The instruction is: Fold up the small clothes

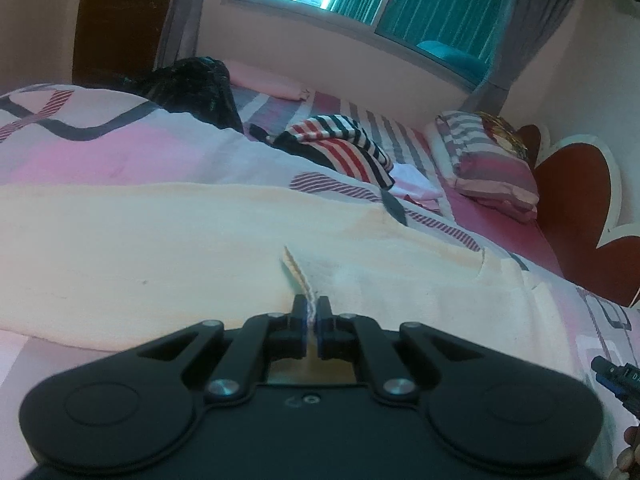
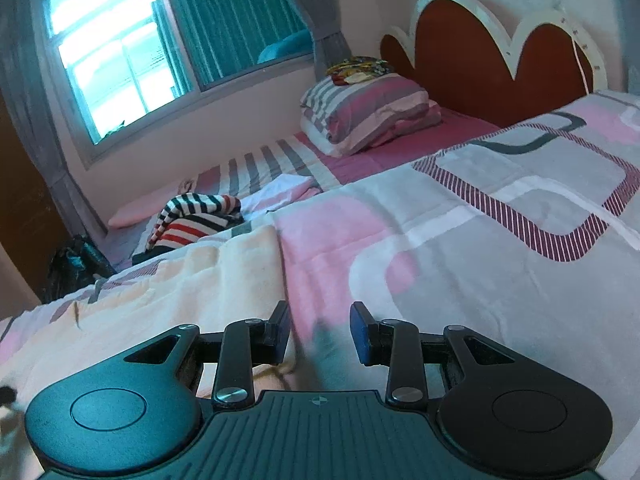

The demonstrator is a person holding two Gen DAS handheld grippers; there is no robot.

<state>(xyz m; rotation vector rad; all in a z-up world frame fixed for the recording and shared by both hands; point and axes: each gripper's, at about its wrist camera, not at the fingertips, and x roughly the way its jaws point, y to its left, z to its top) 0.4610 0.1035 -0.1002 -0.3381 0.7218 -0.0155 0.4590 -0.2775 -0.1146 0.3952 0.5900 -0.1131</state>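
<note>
A cream garment [image 1: 160,248] lies spread on the patterned pink and grey bedspread [image 1: 100,136]. My left gripper [image 1: 312,312] is shut on a hemmed edge of the garment, and a strip of that hem stands up between the pads. In the right wrist view the cream garment [image 2: 192,280] lies to the left. My right gripper [image 2: 320,320] hovers open over the bedspread [image 2: 480,220] at the garment's right edge. Nothing sits between its fingers.
A red, white and navy striped garment [image 1: 344,148] [image 2: 196,220] lies crumpled farther back, beside white cloth [image 2: 280,192]. A striped pillow [image 1: 492,160] [image 2: 368,116] rests by the red scalloped headboard [image 2: 472,52]. A dark bundle [image 1: 192,88] sits near the window wall.
</note>
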